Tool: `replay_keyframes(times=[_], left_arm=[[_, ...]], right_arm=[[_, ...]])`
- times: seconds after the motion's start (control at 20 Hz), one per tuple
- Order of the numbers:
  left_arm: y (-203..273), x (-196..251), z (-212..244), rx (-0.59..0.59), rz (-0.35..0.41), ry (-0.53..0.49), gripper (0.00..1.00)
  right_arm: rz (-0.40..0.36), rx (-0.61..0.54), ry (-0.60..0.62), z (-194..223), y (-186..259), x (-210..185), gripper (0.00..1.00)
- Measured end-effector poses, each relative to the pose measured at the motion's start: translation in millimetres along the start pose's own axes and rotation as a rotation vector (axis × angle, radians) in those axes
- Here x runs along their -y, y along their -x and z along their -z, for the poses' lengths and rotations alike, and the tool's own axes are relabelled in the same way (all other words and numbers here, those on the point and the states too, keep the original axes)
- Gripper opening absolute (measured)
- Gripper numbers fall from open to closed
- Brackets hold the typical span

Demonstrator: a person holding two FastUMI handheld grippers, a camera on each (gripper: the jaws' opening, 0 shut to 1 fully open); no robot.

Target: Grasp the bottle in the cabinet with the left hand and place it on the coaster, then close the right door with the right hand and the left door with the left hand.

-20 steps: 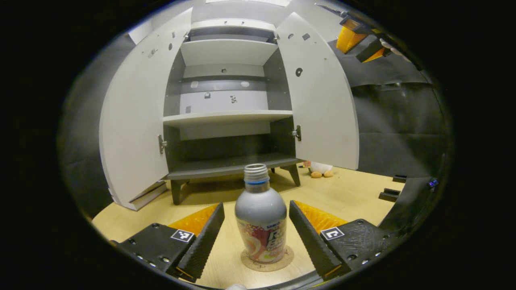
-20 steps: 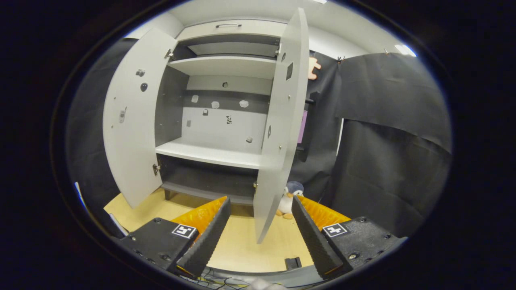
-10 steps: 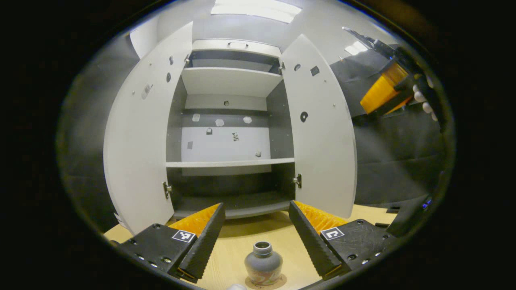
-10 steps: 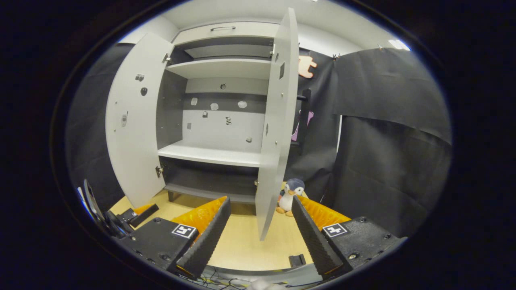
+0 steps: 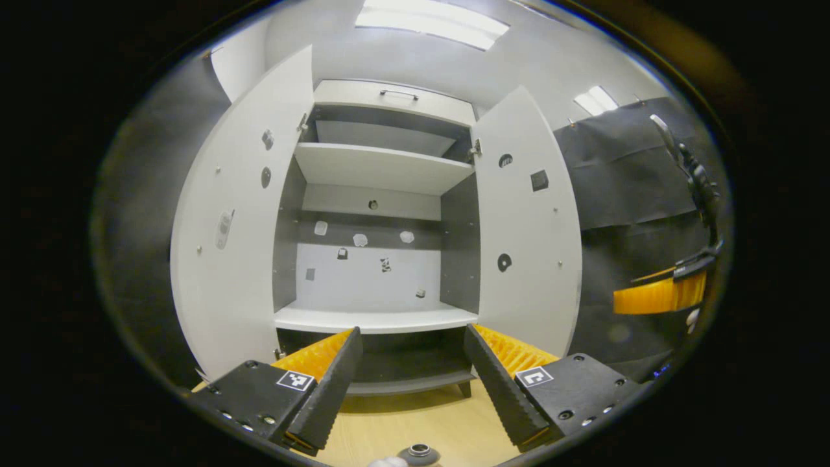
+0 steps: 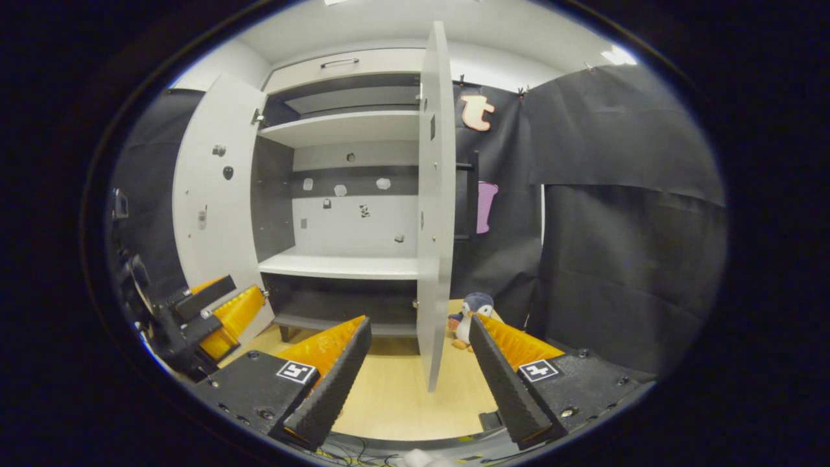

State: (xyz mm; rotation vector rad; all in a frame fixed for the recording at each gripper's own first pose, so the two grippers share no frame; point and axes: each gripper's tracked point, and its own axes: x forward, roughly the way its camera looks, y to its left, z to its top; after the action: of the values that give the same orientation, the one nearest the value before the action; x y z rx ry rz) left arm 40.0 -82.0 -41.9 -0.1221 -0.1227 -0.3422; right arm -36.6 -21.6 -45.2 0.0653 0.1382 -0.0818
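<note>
The cabinet stands with both doors swung out. In the left gripper view its left door (image 5: 224,233) and right door (image 5: 528,240) frame bare shelves (image 5: 376,319). At the bottom edge just the bottle's mouth (image 5: 419,451) peeks up between the fingers of my left gripper (image 5: 410,395), which is open and raised above it. The right gripper (image 5: 658,295) shows at the far right. In the right gripper view my right gripper (image 6: 415,383) is open, and the right door's edge (image 6: 433,214) stands just ahead between its fingers. The left gripper (image 6: 214,311) is at lower left.
A plush penguin (image 6: 472,318) sits on the wooden tabletop (image 6: 402,395) beside the cabinet's right side. Black cloth walls (image 6: 622,227) close off the right. Cables lie at the table's near edge (image 6: 350,454).
My left gripper has risen away from the bottle, which dropped from between the fingers to the bottom edge. My right gripper has shifted right, so the right door now appears edge-on.
</note>
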Motion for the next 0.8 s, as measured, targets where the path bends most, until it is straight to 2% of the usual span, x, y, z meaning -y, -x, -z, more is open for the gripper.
replay_keyframes(times=[0.15,0.3,0.5,0.65,0.8], left_arm=[[1,-27,-39,0.008,-0.060,-0.037,0.98],[7,-66,-74,-0.022,-0.152,-0.065,0.98],[33,-111,-114,-0.022,-0.292,-0.183,0.97],[57,-125,-111,-0.042,-0.362,-0.234,0.97],[76,-113,-88,-0.101,-0.380,-0.188,0.97]], right_arm=[[-0.005,0.029,-0.016,-5,0,2,0.97],[0.003,0.070,-0.036,-17,-2,10,0.97],[0.017,0.109,-0.056,-32,-10,29,0.97],[0.039,0.110,-0.065,-39,-22,55,0.99],[0.073,0.124,-0.060,-55,-37,91,0.99]])
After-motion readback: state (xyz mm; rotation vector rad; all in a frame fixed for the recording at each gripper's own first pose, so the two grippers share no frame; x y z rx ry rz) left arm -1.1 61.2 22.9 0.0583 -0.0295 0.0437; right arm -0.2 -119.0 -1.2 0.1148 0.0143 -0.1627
